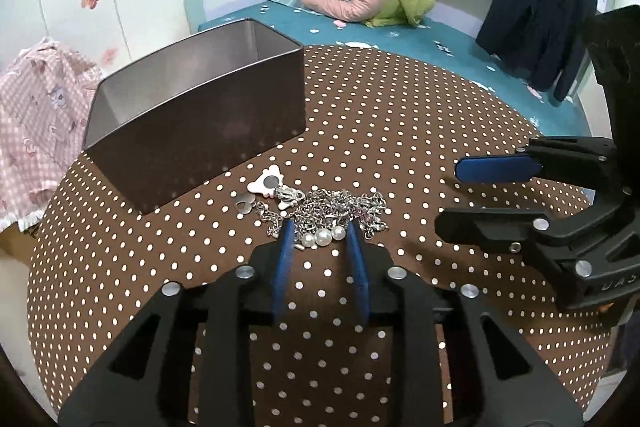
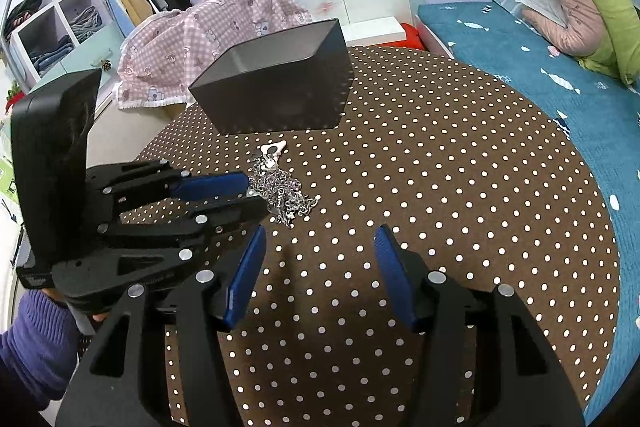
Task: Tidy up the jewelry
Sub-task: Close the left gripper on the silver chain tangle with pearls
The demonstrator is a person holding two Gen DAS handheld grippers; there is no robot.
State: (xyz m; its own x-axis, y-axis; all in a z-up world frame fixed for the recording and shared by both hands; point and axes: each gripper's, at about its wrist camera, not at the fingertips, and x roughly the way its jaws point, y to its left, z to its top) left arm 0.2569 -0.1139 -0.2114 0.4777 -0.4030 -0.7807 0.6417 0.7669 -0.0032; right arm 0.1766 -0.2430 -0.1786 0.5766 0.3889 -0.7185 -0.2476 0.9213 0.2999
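Brown polka-dot worktop (image 1: 400, 115) from the left wrist, left gripper (image 1: 320, 231) jaws parted around white pearls in the tangled silver jewelry pile (image 1: 332, 207), open grey metal tin (image 1: 200, 131) behind, from the right wrist, right gripper (image 2: 320, 239) jaws wide open, apart from the pile (image 2: 284, 191).

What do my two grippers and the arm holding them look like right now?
Both grippers are matching black plastic linkage frames with silver round rivets and flat blue finger pads. The left gripper and the right gripper each carry a tall black housing behind. Faint embossed lettering marks each body. A purple knitted sleeve covers the left forearm. No cables are visible.
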